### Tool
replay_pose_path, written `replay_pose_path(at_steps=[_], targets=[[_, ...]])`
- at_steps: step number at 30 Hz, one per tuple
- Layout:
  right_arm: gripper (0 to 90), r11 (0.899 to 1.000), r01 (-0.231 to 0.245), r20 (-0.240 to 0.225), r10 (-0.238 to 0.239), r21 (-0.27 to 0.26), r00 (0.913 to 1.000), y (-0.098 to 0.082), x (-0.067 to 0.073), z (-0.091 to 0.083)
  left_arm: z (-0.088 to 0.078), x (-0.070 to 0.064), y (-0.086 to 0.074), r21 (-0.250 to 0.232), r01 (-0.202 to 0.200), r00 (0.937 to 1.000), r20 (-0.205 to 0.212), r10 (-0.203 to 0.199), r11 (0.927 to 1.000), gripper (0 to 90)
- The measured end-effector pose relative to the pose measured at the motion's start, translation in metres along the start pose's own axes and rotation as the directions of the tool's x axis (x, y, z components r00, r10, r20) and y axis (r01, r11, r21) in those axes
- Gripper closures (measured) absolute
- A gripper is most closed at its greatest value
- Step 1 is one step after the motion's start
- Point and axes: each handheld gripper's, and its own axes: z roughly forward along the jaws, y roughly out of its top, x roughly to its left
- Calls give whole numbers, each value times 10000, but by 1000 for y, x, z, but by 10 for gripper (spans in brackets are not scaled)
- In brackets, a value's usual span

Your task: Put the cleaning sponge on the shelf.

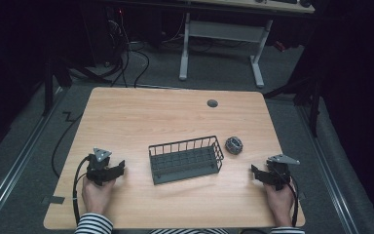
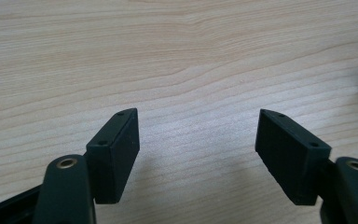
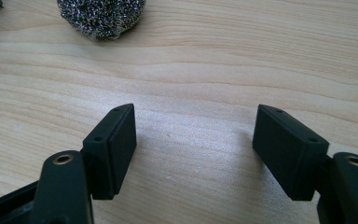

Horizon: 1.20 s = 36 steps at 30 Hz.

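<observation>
Near the middle of the high view I see a dark wire basket [image 1: 185, 159] standing on the light wooden table [image 1: 141, 117], and just right of it, a little higher in the frame, lies a ball of steel wool [image 1: 233, 145], close to the basket's right end but apart from it. My left gripper [image 1: 111, 170] sits at the lower left of that frame, held in a hand [image 1: 96, 193] with a striped sleeve [image 1: 93, 224] behind it; its jaws point right toward the basket, with bare wood between. My right gripper [image 1: 260, 174] sits at the lower right, below and right of the steel wool, jaws pointing left. From the left gripper view, the left gripper [image 2: 197, 140] has its jaws spread wide over bare table, nothing between them. From the right gripper view, the right gripper [image 3: 194, 137] is likewise wide apart and empty, and the steel wool [image 3: 101, 17] lies at the upper left of the frame, well beyond the fingertips and off toward the left jaw's side.
</observation>
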Motion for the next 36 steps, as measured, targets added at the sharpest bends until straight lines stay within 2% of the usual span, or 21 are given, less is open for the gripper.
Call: replay_pose_path(at_steps=[5,9,17,21,25,28,33,36], targets=[[300,10000,68,-69,-67,3,10000,0,0,0,8,3,-2,435,-105,9999,-22,106,9990,278],[290,10000,70,-102,-70,25,9999,0,0,0,9,7,-7,32,-21,9999,105,21,10000,247],[232,9999,121,-137,-120,110,9998,1,3,1,9,8,-7,34,128,9999,-65,-128,9999,263],[236,9999,113,-102,-112,122,9999,1,3,1,8,8,-7,33,141,9999,-48,-141,9999,263],[291,9991,151,-128,-146,386,9998,3,2,-1,9,8,-7,43,92,10000,-40,-92,9999,257],[293,9984,234,-138,-227,510,9996,7,0,-4,9,7,-7,24,31,10000,18,-31,10000,255],[301,9987,244,-317,-230,449,9992,11,-1,-8,9,7,-7,25,29,10000,18,-30,10000,255],[302,9989,410,-604,-395,237,9974,19,0,-14,9,7,-7,24,32,10000,15,-32,10000,255]])
